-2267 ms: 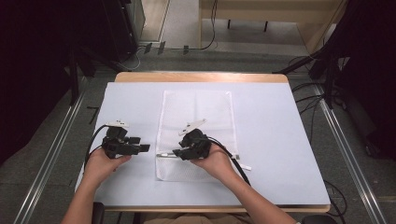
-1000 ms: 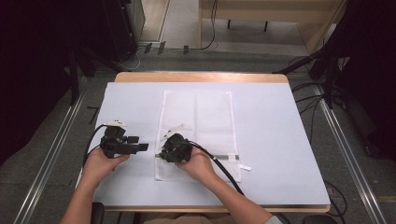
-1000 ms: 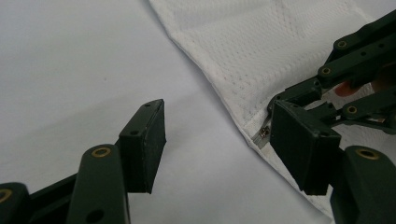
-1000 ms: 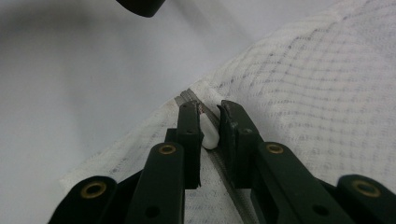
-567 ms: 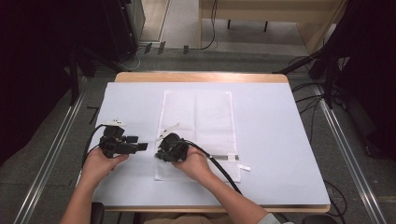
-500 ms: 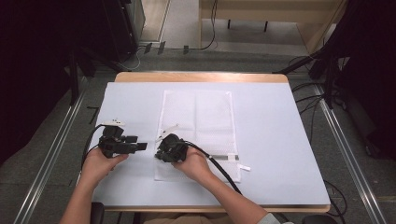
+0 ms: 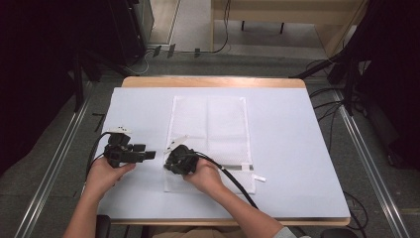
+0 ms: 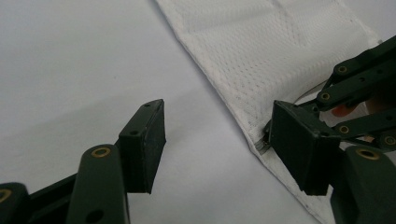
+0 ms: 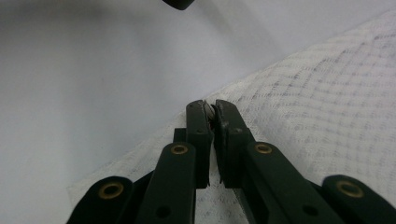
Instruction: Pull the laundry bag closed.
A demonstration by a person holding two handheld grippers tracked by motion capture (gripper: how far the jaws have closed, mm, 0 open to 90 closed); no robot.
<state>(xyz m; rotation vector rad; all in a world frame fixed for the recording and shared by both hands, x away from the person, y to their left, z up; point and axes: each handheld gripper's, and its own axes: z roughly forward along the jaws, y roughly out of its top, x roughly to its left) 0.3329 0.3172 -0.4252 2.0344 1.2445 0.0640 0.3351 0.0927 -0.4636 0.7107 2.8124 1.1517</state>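
Note:
A white mesh bag [image 7: 218, 124] lies flat in the middle of the table. My right gripper [image 7: 168, 162] rests at the bag's near left edge, shut on a small metal zipper pull [image 9: 210, 110] that sits pinched between its pads. The same pull [image 8: 261, 145] peeks out at the mesh edge [image 8: 280, 56] in the left gripper view. My left gripper [image 7: 150, 153] lies just left of the bag on the bare cover and points at the right one. Its jaws [image 8: 217, 109] stand wide open with nothing between them.
A white cover [image 7: 307, 148] spans the wooden table [image 7: 213, 82]. A small white tag [image 7: 260, 178] lies by the bag's near right corner. The right gripper's black cable [image 7: 237, 184] trails toward the front edge. Dark stands and cables ring the table.
My right hand has slid left along the bag's near end to its left edge and settled there. The left hand has stayed where it was.

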